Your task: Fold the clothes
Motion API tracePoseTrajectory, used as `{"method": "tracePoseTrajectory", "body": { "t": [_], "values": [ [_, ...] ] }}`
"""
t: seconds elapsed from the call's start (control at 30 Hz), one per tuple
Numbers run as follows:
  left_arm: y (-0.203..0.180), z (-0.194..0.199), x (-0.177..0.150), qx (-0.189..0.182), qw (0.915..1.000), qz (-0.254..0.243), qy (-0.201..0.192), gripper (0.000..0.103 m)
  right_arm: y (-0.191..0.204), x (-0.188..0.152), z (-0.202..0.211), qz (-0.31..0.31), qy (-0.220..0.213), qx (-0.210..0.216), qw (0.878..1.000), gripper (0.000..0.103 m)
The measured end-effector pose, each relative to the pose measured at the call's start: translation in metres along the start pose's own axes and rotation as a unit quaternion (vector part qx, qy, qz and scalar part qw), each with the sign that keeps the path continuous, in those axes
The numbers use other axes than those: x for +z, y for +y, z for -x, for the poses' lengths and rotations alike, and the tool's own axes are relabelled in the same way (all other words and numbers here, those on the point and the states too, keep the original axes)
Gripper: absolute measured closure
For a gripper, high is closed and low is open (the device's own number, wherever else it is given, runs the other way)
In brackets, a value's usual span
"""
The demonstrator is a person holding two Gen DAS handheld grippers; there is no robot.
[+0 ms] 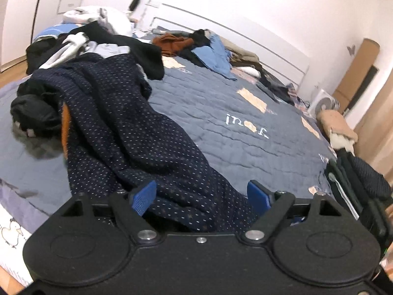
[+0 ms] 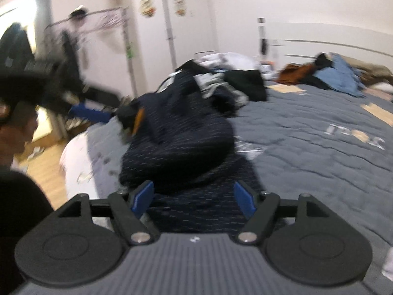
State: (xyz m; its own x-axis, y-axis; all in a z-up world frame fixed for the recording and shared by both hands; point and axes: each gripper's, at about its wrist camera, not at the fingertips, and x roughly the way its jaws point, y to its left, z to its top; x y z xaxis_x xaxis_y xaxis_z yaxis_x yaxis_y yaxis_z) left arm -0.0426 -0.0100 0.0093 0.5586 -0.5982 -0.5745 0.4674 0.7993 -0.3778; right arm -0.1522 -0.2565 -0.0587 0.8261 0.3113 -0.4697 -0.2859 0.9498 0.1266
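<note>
Navy dotted garment [image 1: 127, 132] lies crumpled on the bed [image 1: 245, 113] — between and ahead of both wide-open grippers, left gripper [image 1: 201, 194] and right gripper [image 2: 194, 196], neither pressing it.

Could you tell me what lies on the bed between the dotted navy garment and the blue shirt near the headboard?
In the left wrist view, mostly bare grey quilt separates the dotted navy garment from the blue shirt.
</note>
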Motion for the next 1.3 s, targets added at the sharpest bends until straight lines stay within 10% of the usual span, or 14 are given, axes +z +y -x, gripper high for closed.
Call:
{"method": "tracePoseTrajectory", "body": {
  "t": [0.43,0.6,0.7,1.3],
  "values": [
    [0.028,0.007,-0.002,0.013,0.9996,0.025,-0.009,0.022,0.045,-0.001,-0.052,0.030,0.001,-0.014,0.999,0.029],
    [0.037,0.011,-0.001,0.022,0.9991,0.034,-0.012,0.022,0.026,0.002,-0.057,-0.032,-0.004,-0.038,0.999,0.088],
    [0.040,0.013,0.000,0.027,0.9988,0.037,-0.015,0.022,0.009,0.006,-0.046,-0.079,-0.029,-0.060,0.995,0.093],
    [0.019,0.012,-0.001,0.017,0.9996,0.015,-0.015,0.022,-0.116,0.030,0.102,-0.297,-0.216,-0.170,0.914,0.096]
  ]
}}
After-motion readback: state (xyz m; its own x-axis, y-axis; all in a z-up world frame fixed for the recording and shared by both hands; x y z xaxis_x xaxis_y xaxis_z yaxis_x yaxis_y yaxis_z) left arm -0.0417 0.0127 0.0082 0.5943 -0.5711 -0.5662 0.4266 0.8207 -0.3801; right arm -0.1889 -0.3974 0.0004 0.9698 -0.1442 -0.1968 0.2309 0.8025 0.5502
